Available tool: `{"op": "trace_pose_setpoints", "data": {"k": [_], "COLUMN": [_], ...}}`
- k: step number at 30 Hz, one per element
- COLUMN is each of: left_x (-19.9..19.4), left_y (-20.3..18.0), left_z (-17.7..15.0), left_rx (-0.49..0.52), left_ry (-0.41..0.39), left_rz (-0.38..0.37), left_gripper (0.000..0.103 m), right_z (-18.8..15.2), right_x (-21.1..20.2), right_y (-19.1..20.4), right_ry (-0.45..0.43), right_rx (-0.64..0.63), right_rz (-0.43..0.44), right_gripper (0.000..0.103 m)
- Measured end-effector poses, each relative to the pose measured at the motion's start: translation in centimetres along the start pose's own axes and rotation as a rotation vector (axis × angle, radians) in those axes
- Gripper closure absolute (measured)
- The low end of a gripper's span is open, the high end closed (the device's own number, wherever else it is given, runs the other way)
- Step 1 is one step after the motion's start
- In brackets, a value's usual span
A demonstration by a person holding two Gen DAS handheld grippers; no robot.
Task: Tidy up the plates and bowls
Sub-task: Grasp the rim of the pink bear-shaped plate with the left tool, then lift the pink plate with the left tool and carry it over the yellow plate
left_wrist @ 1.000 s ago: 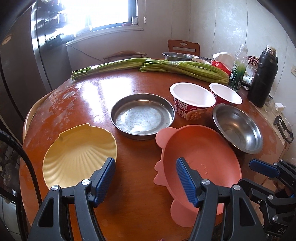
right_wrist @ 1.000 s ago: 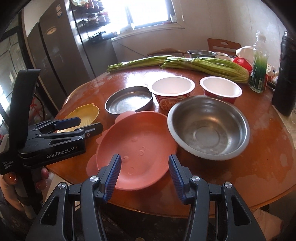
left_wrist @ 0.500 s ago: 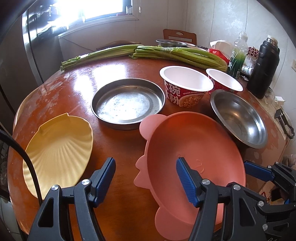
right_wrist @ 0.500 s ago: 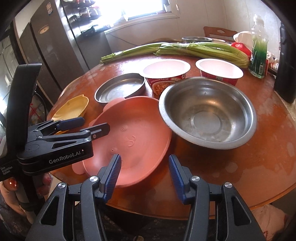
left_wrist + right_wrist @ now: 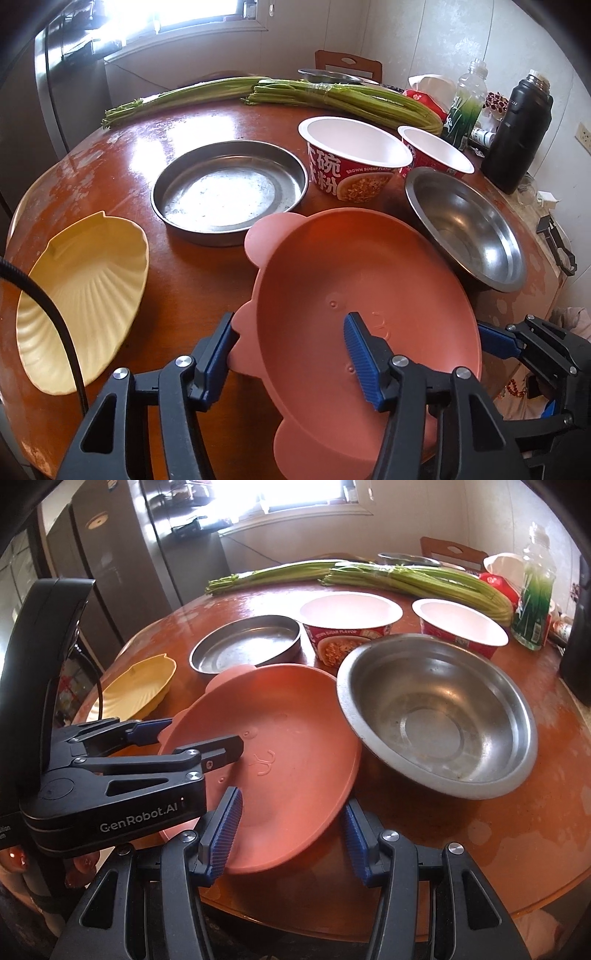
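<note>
Here both grippers, left [image 5: 290,352] and right [image 5: 291,832], gape apart, straddling the near rim of the pink animal-eared plastic plate [image 5: 280,734].

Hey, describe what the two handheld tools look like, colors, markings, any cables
Both tools are black plastic clamp-style frames with silver pivot screws and two fingers tipped in blue ribbed pads. The left tool has a black cable running beside it; seen from the right wrist camera, its side reads "GenRobot.AI" in white. The right tool looks identical. No sleeves show.
</note>
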State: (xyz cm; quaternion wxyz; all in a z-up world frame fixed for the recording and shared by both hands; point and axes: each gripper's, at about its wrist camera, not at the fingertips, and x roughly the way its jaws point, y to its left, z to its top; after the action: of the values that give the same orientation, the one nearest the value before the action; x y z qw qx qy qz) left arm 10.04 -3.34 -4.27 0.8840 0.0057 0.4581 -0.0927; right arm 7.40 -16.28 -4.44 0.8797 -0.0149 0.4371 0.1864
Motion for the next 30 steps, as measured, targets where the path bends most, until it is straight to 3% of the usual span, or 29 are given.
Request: {"op": "trace_pose_setpoints", "data": {"k": [19, 30], "left_x": [-3.8, -7.4], "left_y": [1.1, 5.0], "left_z": [-1.2, -2.2], "left_rx": [-0.028, -0.111], "left_ry": [-0.075, -0.148], "left_rz": [0.001, 0.052], "left_gripper": [0.045, 0.045], "right_z": [-0.1, 1.4], "right_x": [-1.6, -1.6], "right_y": [1.9, 5.9], "right_ry": [-0.035, -0.058], "right_rx": [-0.038, -0.122], "right_rz": [0.046, 0.116], "right_gripper": [0.047, 0.047]}}
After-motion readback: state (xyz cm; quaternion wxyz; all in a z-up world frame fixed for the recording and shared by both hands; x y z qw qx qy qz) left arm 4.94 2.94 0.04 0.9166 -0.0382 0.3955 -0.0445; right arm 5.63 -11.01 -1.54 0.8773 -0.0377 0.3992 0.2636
